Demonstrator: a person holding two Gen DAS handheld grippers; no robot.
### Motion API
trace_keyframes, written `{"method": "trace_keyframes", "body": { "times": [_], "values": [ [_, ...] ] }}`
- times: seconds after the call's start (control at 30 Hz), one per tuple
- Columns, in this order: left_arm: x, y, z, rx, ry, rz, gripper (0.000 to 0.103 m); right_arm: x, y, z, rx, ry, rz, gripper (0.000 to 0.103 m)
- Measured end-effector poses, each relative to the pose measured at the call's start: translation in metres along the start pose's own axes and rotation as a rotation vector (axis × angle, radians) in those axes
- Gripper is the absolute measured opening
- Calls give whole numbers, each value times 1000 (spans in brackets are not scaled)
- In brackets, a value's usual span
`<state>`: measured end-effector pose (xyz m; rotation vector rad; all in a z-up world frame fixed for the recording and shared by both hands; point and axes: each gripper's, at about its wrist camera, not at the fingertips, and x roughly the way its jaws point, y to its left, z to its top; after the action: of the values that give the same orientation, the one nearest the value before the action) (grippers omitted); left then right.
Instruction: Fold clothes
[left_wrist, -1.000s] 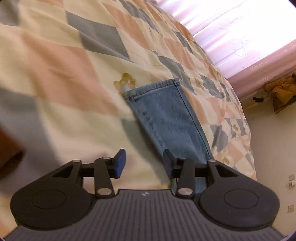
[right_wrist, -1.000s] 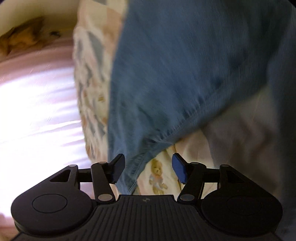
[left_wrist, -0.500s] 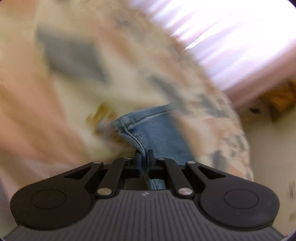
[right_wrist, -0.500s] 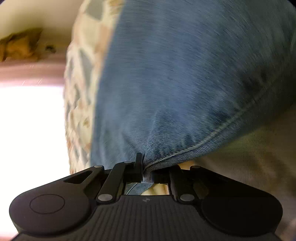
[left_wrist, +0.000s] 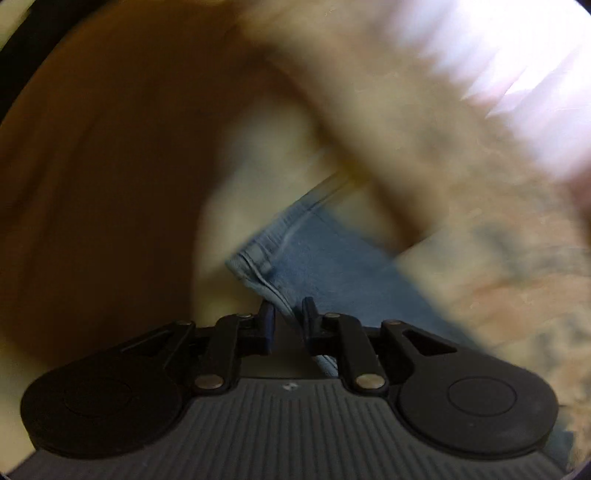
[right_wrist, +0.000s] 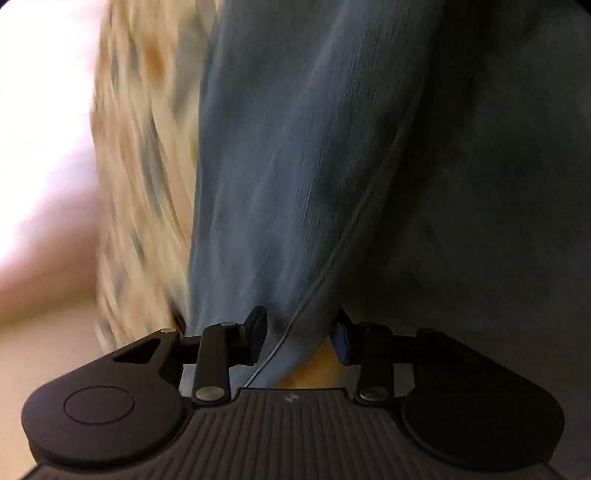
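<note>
Denim fills both views: faded blue jeans (left_wrist: 332, 266) hang from the left gripper (left_wrist: 288, 321), nearly closed on the hem, lower centre, and the right gripper (right_wrist: 297, 334), wider, denim bunched between. Folding looks unfinished; patterned bedspread (right_wrist: 140, 184) blurred behind.

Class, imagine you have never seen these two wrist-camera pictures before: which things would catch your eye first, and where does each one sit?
The blue jeans stand out first, filling most of the right wrist view and bunching down between the fingers of the right gripper. In the left wrist view the left gripper pinches a hemmed corner of the jeans, low in the centre. Behind it, everything is motion blur: a brown smear on the left and the pale patterned bedcover on the right.
</note>
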<state>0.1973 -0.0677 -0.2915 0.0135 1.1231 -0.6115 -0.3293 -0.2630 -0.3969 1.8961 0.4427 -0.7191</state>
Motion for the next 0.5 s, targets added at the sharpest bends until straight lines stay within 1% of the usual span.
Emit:
{"method": "trace_keyframes", "body": {
  "times": [0.03, 0.1, 0.13, 0.17, 0.2, 0.23, 0.27, 0.3, 0.33, 0.37, 0.4, 0.43, 0.5],
  "values": [
    [0, 3, -11, -13, 16, 32, 6, -9, 1, -1, -59, 28, -15, 42],
    [0, 9, -32, -38, 49, 96, 6, -40, 10, 12, -201, 30, -16, 42],
    [0, 12, -43, -50, 65, 129, 8, -62, 17, 23, -280, -2, -17, 43],
    [-3, 7, -49, -41, 65, 146, 8, -86, 29, 38, -352, -40, -28, 44],
    [-9, -7, -50, -6, 52, 138, 9, -111, 38, 57, -443, -93, -54, 47],
    [-13, -23, -50, 26, 45, 123, 15, -133, 46, 77, -515, -150, -85, 52],
    [-17, -40, -51, 61, 35, 109, 18, -155, 54, 108, -570, -213, -123, 56],
    [-21, -60, -53, 100, 22, 98, 18, -177, 62, 138, -620, -272, -159, 67],
    [-24, -79, -56, 139, 8, 87, 20, -195, 65, 161, -650, -308, -190, 70],
    [-27, -96, -59, 170, -3, 73, 24, -213, 66, 184, -678, -346, -217, 70],
    [-30, -112, -64, 188, -9, 57, 26, -229, 67, 208, -709, -376, -240, 72],
    [-30, -132, -70, 202, -11, 40, 29, -238, 68, 234, -748, -364, -244, 74],
    [-30, -162, -87, 218, -7, 24, 30, -244, 71, 273, -809, -325, -270, 75]
  ]
}}
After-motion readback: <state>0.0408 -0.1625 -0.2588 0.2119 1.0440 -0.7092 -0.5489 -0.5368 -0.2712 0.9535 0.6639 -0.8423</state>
